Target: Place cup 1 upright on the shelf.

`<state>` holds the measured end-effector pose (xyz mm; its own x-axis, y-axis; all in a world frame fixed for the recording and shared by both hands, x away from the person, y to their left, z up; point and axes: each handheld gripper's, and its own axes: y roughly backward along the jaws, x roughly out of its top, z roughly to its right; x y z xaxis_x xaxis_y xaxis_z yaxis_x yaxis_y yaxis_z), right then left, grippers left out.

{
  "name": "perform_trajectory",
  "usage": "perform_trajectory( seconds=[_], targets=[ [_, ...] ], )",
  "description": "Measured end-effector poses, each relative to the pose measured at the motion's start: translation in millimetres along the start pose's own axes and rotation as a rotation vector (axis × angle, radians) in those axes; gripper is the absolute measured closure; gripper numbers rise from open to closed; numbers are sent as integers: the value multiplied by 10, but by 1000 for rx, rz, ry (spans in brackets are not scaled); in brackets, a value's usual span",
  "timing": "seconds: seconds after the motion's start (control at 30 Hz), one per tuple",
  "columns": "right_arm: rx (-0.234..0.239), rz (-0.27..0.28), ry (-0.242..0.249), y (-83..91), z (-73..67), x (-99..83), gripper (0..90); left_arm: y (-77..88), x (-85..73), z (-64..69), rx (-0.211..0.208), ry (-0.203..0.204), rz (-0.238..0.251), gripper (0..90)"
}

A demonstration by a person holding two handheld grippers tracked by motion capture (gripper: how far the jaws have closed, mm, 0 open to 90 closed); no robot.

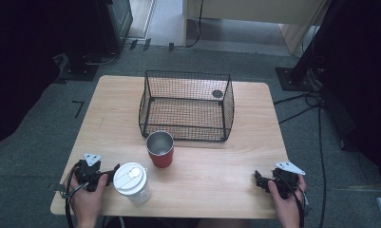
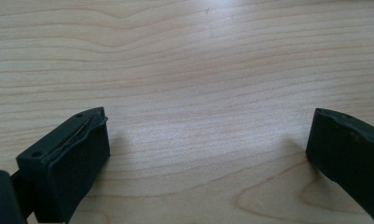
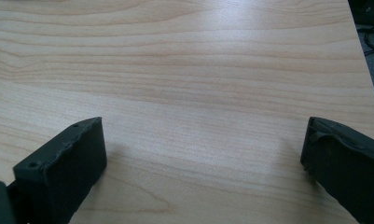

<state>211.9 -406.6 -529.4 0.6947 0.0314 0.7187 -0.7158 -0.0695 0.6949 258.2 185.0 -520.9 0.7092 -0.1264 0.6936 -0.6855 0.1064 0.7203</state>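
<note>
Just right of the left gripper (image 1: 113, 173), a lidded white cup (image 1: 131, 182) stands upright on the worktop (image 1: 212, 166), a red cup (image 1: 160, 149) beyond it; the right gripper (image 1: 258, 179) rests well apart. Both sets of fingers are spread, empty.

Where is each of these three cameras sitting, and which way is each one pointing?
High view: above the near edge, facing forward and down on the light wooden table, black wire basket and both hands' grippers.
Left gripper view: rides the left gripper, facing bare tabletop between open jaws.
Right gripper view: rides the right gripper, likewise.
All share the tabletop.
</note>
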Motion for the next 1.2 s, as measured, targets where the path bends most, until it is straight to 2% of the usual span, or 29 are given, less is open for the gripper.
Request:
perform_trajectory(
  seconds=[0.2,0.27,0.33,0.63,0.83,1.03,1.2],
  targets=[
    [-22,-4,-28,19,-36,-11,0,0,0,0,0,0,0,0],
    [4,-8,-26,35,-62,-1,0,0,0,1,0,0,0,0],
    [34,14,-24,89,-127,34,0,0,0,1,0,0,0,0],
    [70,90,-3,241,-356,217,0,-1,-1,0,0,-1,1,0],
    [93,123,-3,282,-526,313,0,0,-1,0,0,0,1,0],
    [140,145,37,276,-713,395,0,0,-1,1,0,1,1,0],
    [169,185,60,288,-875,456,0,0,-1,0,0,0,1,0]
  ],
)
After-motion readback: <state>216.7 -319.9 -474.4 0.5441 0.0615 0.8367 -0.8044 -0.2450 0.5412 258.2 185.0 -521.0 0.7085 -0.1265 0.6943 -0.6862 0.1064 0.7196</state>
